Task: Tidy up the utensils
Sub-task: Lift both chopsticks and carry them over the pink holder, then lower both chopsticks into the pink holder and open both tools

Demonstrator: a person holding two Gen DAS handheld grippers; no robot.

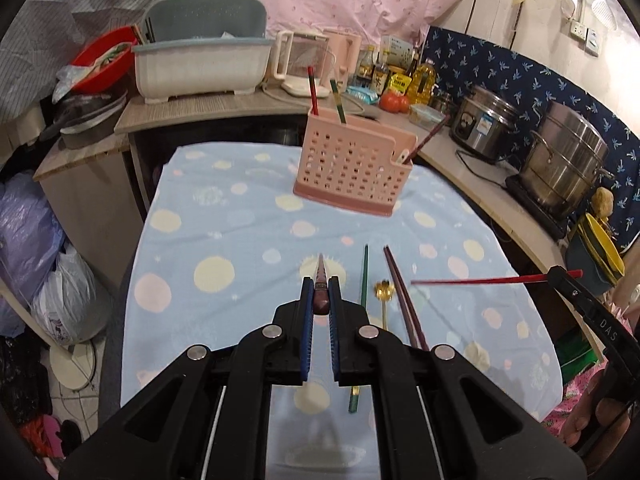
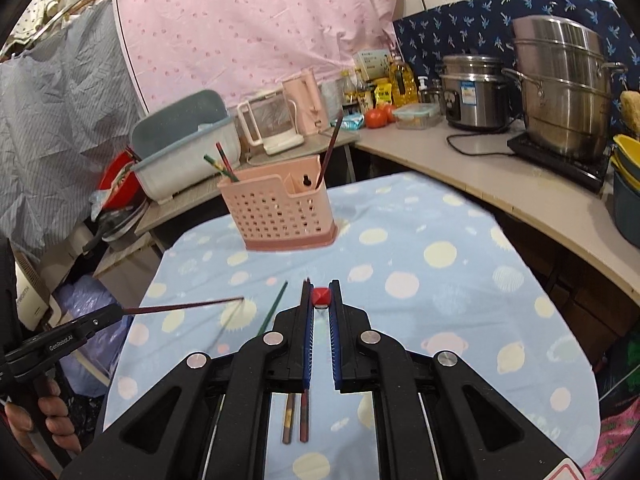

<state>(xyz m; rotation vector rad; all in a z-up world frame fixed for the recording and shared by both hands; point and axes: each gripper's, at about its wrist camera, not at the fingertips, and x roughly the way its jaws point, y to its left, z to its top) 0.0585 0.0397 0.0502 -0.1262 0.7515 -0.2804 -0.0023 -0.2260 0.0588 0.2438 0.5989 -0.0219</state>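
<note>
1. Writing we can read: "DAS" on the black arm of the right gripper [image 1: 560,274] as seen in the left wrist view; "GenRobot.AI" on the arm of the left gripper [image 2: 116,311] in the right wrist view. The rice cooker [image 2: 474,92] carries a blue-white label, too small to read. The bottles [image 1: 380,72] have yellow labels we can't make out.
2. Left gripper: fingers clenched on a dark purple-brown chopstick [image 1: 321,280], its tip pointing toward 12 o'clock, lifted clear of the cloth.
3. Right gripper: fingers clenched on a red chopstick [image 1: 480,280]; its square red end shows between the blue pads in the right wrist view. In the left wrist view it runs from 3 toward 9 o'clock, in the air.
4. Pink utensil holder [image 1: 352,164]: perforated plastic with a darker pink base, standing upright on the blue dotted tablecloth [image 1: 224,240] at 12 o'clock from the left gripper. A red and a green chopstick stand in its left compartment, a dark one leans in the right.
5. On the cloth near the grippers: a green chopstick [image 1: 364,276], a gold fork [image 1: 385,292] and a dark chopstick pair [image 1: 400,292], lying side by side at 1 o'clock from the left gripper.
6. Steel steamer pot [image 2: 560,92] on the counter at 2 o'clock in the right wrist view.
</note>
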